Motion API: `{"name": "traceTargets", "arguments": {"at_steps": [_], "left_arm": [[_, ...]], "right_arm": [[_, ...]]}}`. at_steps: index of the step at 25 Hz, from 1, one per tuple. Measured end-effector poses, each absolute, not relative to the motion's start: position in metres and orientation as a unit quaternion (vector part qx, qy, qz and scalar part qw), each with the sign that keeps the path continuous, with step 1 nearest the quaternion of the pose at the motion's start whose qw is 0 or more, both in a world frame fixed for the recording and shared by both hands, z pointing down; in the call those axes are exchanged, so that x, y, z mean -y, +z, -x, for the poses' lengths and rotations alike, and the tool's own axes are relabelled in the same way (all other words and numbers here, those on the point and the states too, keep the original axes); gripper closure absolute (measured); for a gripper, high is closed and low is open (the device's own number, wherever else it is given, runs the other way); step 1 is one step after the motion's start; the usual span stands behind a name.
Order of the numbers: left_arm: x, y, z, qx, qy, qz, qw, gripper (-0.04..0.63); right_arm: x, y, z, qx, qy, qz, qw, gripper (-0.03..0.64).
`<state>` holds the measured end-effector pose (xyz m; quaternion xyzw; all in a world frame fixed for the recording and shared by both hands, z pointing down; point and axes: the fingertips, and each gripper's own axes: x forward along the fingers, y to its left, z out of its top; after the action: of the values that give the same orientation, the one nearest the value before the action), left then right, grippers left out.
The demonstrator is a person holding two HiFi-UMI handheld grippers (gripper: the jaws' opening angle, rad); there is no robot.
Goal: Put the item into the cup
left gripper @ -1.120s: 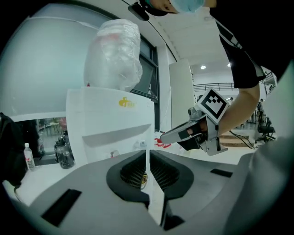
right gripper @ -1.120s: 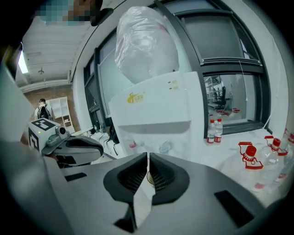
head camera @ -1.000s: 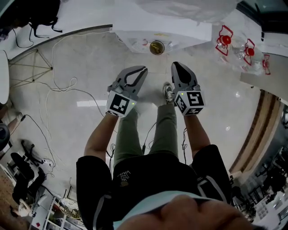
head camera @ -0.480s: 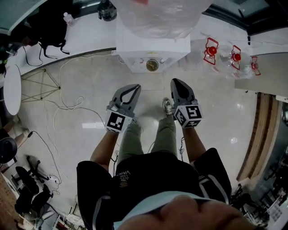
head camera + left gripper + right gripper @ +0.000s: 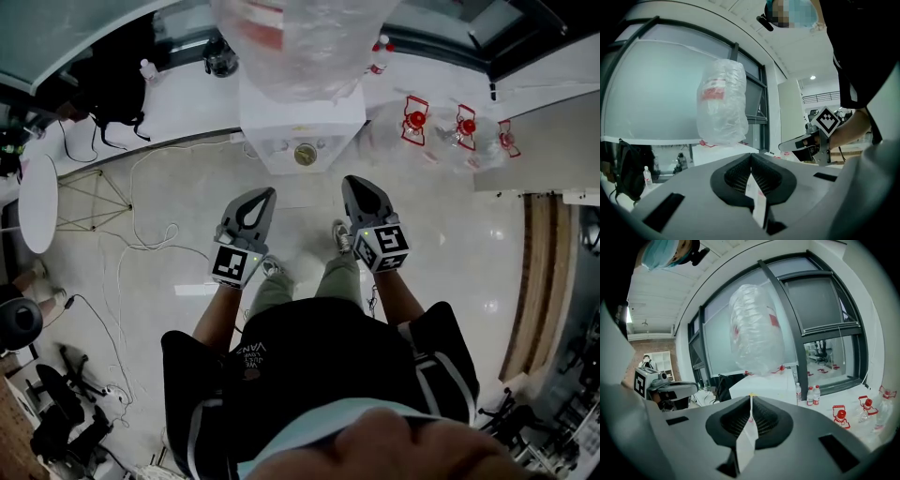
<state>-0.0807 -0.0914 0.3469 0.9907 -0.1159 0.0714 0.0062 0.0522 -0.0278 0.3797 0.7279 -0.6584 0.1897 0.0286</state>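
Note:
I stand on a pale tiled floor in front of a white water dispenser (image 5: pixel 281 120) topped by a plastic-wrapped bottle (image 5: pixel 300 37). A round gold-coloured thing (image 5: pixel 305 155) sits on the dispenser's near side; I cannot tell whether it is a cup. My left gripper (image 5: pixel 267 191) and right gripper (image 5: pixel 352 180) are held side by side at waist height, pointing at the dispenser. In the left gripper view the left gripper (image 5: pixel 751 154) has its tips together. The right gripper (image 5: pixel 751 395) looks the same in its own view. I see no item in either one.
Large water bottles with red handles (image 5: pixel 412 122) stand on the floor right of the dispenser. Small bottles (image 5: pixel 812 394) line the window ledge. Cables (image 5: pixel 141 234) trail over the floor at left, near a round white table (image 5: pixel 37 202) and a black bag (image 5: pixel 112 84).
The dispenser and its wrapped bottle have come further into the head view and the person's legs have stepped towards it. Both grippers stay side by side with tips together.

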Motion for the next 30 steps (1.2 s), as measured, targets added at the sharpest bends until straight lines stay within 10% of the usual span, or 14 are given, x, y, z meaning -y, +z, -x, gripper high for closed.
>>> {"name": "traceTargets", "arguments": {"at_steps": [30], "left_arm": [[0.023, 0.245, 0.111, 0.156, 0.04, -0.987, -0.013, 0.575]], "right_arm": [[-0.028, 0.287, -0.038, 0.7, 0.147, -0.697, 0.056, 0.571]]}}
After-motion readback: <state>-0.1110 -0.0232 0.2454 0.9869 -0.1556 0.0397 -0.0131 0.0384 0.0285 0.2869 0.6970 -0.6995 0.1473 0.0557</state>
